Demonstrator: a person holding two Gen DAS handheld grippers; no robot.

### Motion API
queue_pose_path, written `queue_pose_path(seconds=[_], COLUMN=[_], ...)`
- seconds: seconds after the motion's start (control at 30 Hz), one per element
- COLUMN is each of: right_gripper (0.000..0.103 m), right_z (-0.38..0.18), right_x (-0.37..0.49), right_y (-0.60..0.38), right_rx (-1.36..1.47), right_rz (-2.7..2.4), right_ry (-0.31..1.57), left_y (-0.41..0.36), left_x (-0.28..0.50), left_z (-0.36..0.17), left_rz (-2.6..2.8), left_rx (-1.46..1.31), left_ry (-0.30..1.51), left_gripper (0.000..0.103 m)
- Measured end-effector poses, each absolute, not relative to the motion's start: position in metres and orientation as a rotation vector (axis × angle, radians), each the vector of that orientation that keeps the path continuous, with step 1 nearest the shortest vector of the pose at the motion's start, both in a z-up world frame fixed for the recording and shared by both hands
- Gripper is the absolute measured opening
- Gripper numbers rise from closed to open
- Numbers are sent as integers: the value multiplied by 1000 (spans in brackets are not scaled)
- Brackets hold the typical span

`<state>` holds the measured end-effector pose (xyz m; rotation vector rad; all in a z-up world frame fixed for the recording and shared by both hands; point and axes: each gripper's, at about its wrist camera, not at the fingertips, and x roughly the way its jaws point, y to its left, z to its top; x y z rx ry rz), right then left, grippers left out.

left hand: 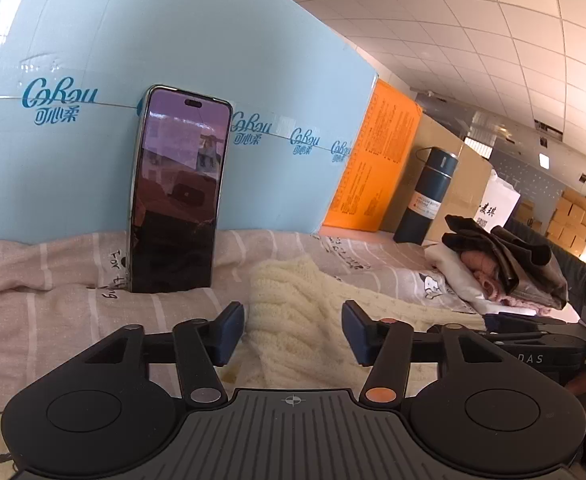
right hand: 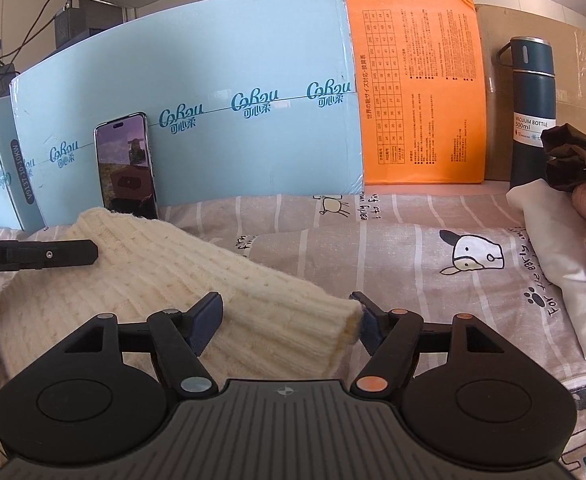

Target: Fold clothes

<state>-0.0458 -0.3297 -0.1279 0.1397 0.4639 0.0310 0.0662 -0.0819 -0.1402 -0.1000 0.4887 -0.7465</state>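
Both grippers stand open over the cream knit sweater (right hand: 165, 276) on the striped bedsheet (right hand: 393, 248): left gripper (left hand: 293, 330) empty, right gripper (right hand: 289, 322) loosely straddling its ribbed cuff (right hand: 333, 316).

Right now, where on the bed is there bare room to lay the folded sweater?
Free: striped sheet between cream sweater and clothes pile, below the orange box. Crowded: the right edge, with the pile and vacuum bottle; the phone behind the sweater.

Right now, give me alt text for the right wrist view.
The open right claw straddles a cream knit sweater's cuffed sleeve on a striped cartoon bedsheet. A phone leans on a blue box; folded clothes lie right.
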Motion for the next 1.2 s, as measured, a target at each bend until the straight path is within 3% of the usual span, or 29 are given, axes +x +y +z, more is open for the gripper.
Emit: queue_pose_path(seconds=[0.37, 0.63, 0.93, 1.2], right_gripper=[76, 77, 83, 85], right_z=[-132, -109, -118, -131], right_x=[-41, -65, -78, -50], right_y=[-326, -344, -382, -403], right_rx=[116, 299, 707, 848], right_rz=[10, -5, 43, 35], right_ry=[517, 467, 580, 686], left_y=[-85, -80, -76, -58], left_x=[83, 78, 59, 28], left_z=[-158, -152, -133, -134], left_rz=[-624, -639, -651, -685], left_rx=[-41, -78, -124, -194], left_ry=[601, 580, 577, 651], left_gripper=[93, 94, 95, 96])
